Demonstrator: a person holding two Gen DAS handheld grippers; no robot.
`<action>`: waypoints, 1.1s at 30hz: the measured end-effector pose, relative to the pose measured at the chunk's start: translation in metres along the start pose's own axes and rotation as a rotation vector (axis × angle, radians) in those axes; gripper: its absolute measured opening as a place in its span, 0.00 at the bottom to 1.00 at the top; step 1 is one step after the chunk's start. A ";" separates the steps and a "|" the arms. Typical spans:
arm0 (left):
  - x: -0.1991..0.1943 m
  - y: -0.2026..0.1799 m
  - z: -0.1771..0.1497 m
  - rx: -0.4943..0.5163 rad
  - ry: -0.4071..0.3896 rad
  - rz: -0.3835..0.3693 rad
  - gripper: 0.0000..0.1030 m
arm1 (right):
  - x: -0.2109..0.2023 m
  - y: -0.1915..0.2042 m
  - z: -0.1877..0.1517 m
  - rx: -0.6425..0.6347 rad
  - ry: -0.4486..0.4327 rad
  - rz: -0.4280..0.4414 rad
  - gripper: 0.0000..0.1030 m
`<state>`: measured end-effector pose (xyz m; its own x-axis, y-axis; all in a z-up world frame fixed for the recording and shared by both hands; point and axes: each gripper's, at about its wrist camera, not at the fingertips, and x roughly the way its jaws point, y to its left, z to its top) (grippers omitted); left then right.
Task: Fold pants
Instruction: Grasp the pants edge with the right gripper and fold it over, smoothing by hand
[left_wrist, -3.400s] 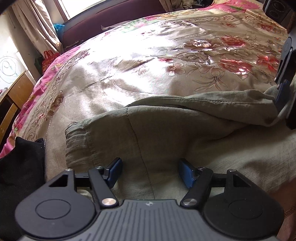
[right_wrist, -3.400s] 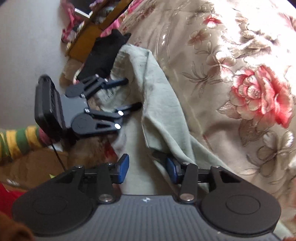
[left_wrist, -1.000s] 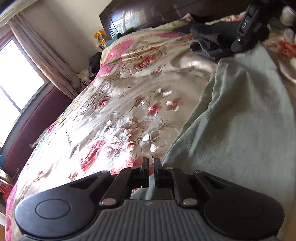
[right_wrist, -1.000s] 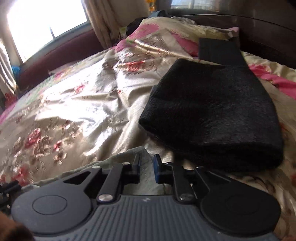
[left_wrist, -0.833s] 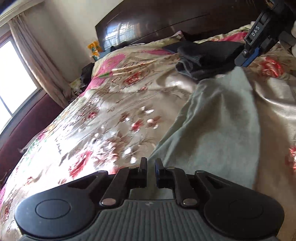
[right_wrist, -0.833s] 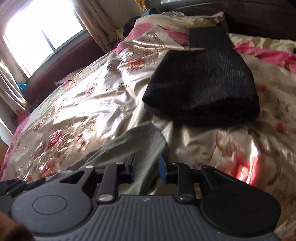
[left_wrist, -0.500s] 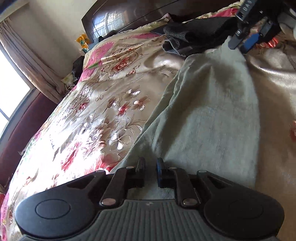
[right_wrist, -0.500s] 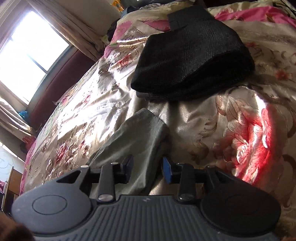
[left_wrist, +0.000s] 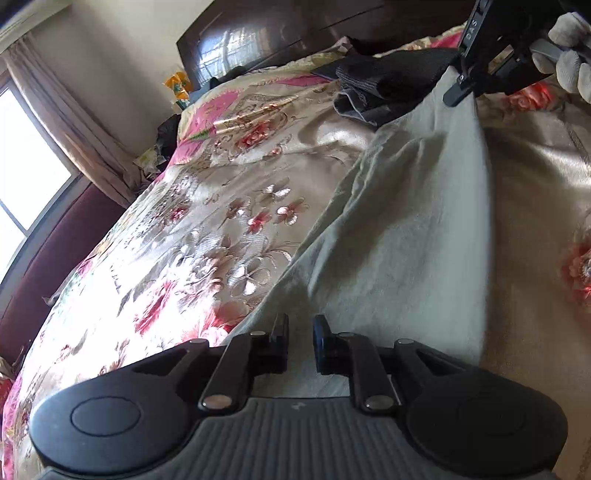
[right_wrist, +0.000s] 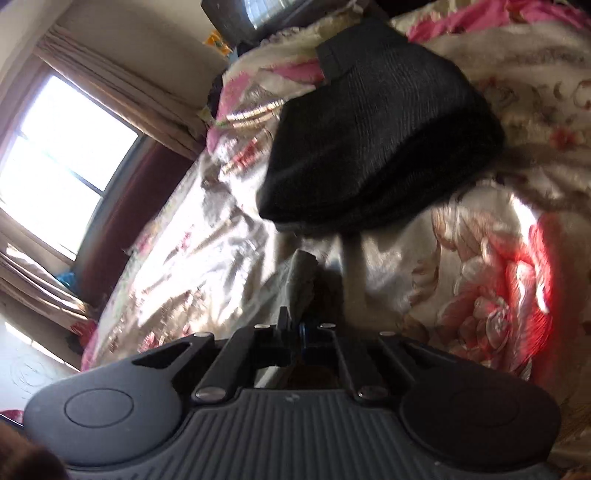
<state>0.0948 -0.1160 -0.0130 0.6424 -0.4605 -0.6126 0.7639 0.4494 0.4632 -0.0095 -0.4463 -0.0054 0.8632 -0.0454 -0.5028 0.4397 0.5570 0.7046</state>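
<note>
Pale grey-green cloth, the pants (left_wrist: 406, 236), lies stretched along the flowered bedspread (left_wrist: 207, 236), reaching toward the black folded garment (right_wrist: 373, 147) near the headboard. The left gripper (left_wrist: 300, 330) sits at the near end of the pants, its fingers parted by a narrow gap over the cloth; whether they pinch it I cannot tell. The right gripper (right_wrist: 293, 326) is clenched on the pants' far corner, just short of the black garment.
</note>
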 end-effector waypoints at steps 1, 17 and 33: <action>0.002 0.004 -0.004 -0.045 0.036 -0.026 0.37 | -0.005 -0.001 0.003 -0.001 -0.017 -0.007 0.04; -0.080 0.056 -0.097 -0.282 0.076 0.204 0.42 | -0.020 0.202 -0.041 -0.480 0.027 0.114 0.04; -0.178 0.098 -0.249 -0.605 0.157 0.511 0.46 | 0.078 0.446 -0.432 -1.265 0.506 0.475 0.04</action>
<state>0.0394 0.2006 -0.0182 0.8524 0.0066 -0.5228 0.1837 0.9324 0.3112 0.1462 0.1568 0.0532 0.5661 0.4937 -0.6602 -0.6009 0.7954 0.0795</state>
